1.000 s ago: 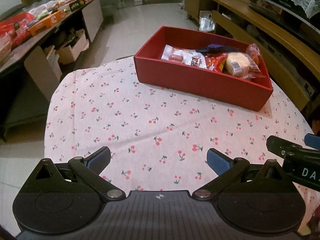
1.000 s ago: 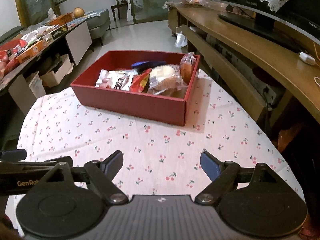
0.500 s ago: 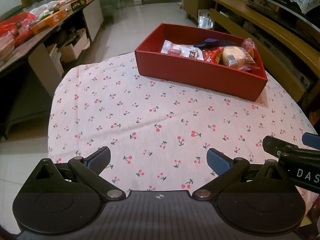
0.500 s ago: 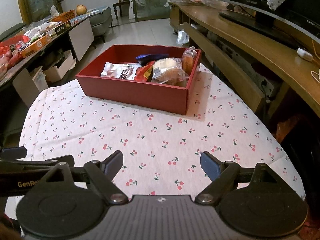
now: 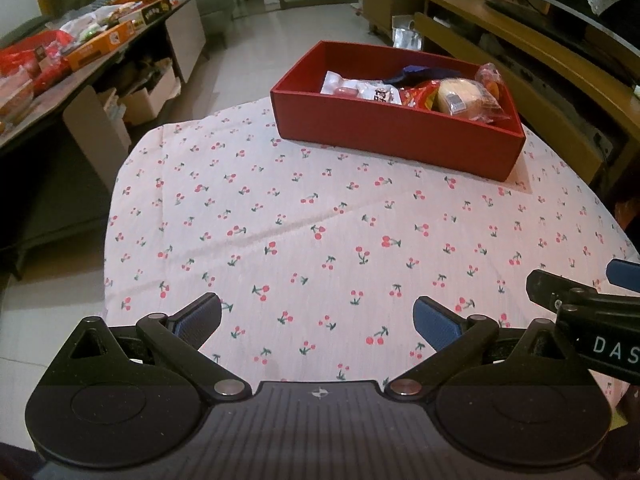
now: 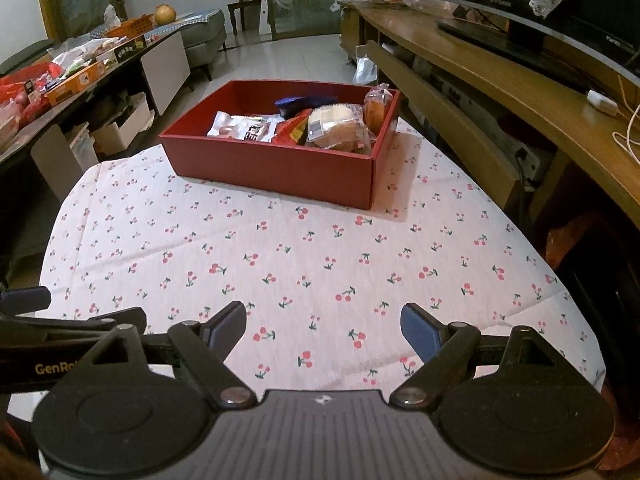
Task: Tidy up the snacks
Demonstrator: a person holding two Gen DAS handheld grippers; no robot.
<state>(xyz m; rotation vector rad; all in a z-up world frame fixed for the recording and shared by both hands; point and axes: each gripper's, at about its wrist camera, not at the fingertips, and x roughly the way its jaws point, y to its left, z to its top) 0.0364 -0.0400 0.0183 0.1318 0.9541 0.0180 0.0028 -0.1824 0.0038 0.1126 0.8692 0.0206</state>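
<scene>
**Inspector:** Left wrist view first. State of the tool?

**Assistant:** The left gripper sits low over the near edge of the table, fingers spread wide with nothing between the blue pads. Only the cherry-print tablecloth lies beneath it. The right gripper shows at the right edge, just beside the left one; its opening cannot be judged from here.

**Inspector:** Location of the snacks?

**Assistant:** All in the red box, which stands on the cloth at the far right of the table, well apart from both tools. Inside, from left to right: a white packet, a red packet, a wrapped bun and a small orange pack against the right wall. A dark blue packet lies behind them.

**Inspector:** Right wrist view.

**Assistant:** The right gripper is likewise spread wide and holds nothing, over bare cloth near the front edge. The left gripper shows at the lower left. The red box stands at the far side, with the white packet, red packet, wrapped bun, orange pack and blue packet inside.

**Inspector:** Surroundings?

**Assistant:** A cluttered side table at left, a wooden cabinet at right.
</scene>
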